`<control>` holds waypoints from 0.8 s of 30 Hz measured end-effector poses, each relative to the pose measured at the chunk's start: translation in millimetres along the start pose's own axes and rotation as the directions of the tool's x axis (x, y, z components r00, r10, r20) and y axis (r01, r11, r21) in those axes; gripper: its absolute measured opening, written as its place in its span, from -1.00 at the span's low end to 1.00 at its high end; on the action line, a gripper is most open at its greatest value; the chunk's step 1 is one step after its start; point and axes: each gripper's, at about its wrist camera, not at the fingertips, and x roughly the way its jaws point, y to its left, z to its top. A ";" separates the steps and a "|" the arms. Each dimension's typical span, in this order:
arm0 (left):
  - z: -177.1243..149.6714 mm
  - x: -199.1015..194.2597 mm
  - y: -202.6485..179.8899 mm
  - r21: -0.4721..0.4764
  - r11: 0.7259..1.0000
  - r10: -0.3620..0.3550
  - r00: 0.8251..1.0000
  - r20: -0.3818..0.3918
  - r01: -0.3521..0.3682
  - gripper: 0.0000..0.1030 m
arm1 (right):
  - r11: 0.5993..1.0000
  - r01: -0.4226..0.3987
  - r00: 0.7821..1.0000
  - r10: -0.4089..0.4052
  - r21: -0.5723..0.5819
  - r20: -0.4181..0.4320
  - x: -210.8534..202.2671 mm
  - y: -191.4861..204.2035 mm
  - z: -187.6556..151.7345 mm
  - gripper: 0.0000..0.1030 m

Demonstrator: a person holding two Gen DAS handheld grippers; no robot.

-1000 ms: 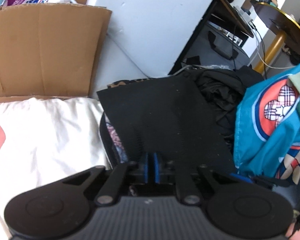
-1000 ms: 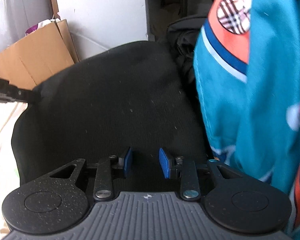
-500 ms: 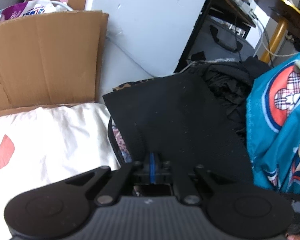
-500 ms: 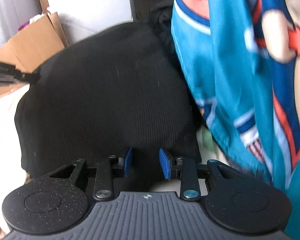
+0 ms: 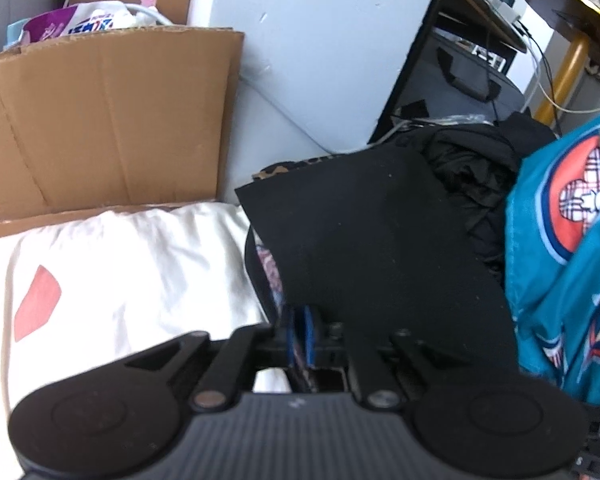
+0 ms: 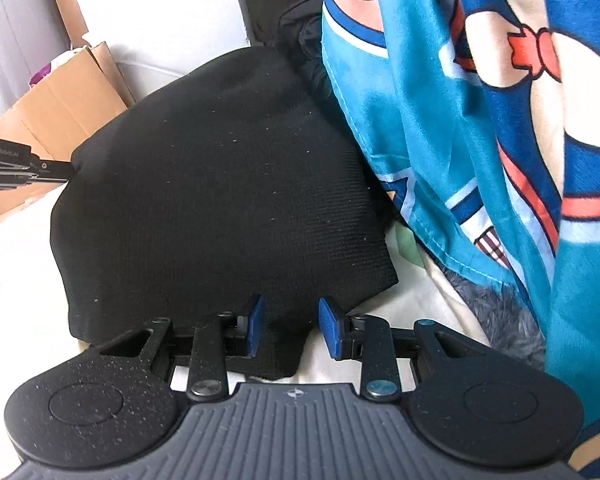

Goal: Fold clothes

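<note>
A black ribbed garment point(image 6: 220, 184) lies folded on the white bedding, with a patterned lining showing at its left edge point(image 5: 270, 276). My left gripper point(image 5: 299, 334) is shut on the garment's edge; it also shows in the right wrist view point(image 6: 24, 162) at the garment's far left corner. My right gripper point(image 6: 288, 328) is open, its blue pads straddling the garment's near edge without closing on it. The garment shows as a flat black panel in the left wrist view point(image 5: 372, 240).
A teal cartoon-print cloth point(image 6: 480, 120) hangs on the right, close to the garment. A cardboard box point(image 5: 100, 120) stands at the back left. White bedding point(image 5: 120, 272) lies to the left. A dark crumpled cloth point(image 5: 476, 168) sits behind.
My right gripper has pulled back toward the garment's near edge, staying open. My left gripper stays shut on the garment, and the panel has shifted slightly right and away.
</note>
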 end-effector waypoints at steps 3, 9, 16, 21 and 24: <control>-5.4 -10.9 2.5 -0.031 0.999 -0.018 1.000 -0.015 0.018 -0.49 | 1.000 0.007 1.000 -0.007 0.011 -0.005 -3.9 4.1 -1.9 -0.28; -18.7 -35.1 6.6 -0.045 0.999 -0.027 0.998 -0.052 0.025 0.15 | 0.999 0.005 1.000 -0.004 0.037 -0.026 -11.4 14.1 -2.0 0.05; -30.1 -66.6 12.2 -0.038 0.999 0.021 0.995 -0.099 -0.025 0.48 | 0.998 0.024 1.000 -0.023 0.055 -0.011 -16.7 23.2 0.3 0.33; -35.8 -96.9 19.6 -0.035 0.998 0.042 0.992 -0.119 -0.046 0.56 | 0.998 0.021 1.000 -0.021 0.067 -0.012 -16.6 25.5 1.0 0.31; -38.9 -118.2 28.2 -0.048 0.996 0.075 0.989 -0.126 -0.081 0.59 | 0.997 0.022 0.999 -0.021 0.068 -0.027 -21.8 30.5 3.5 0.31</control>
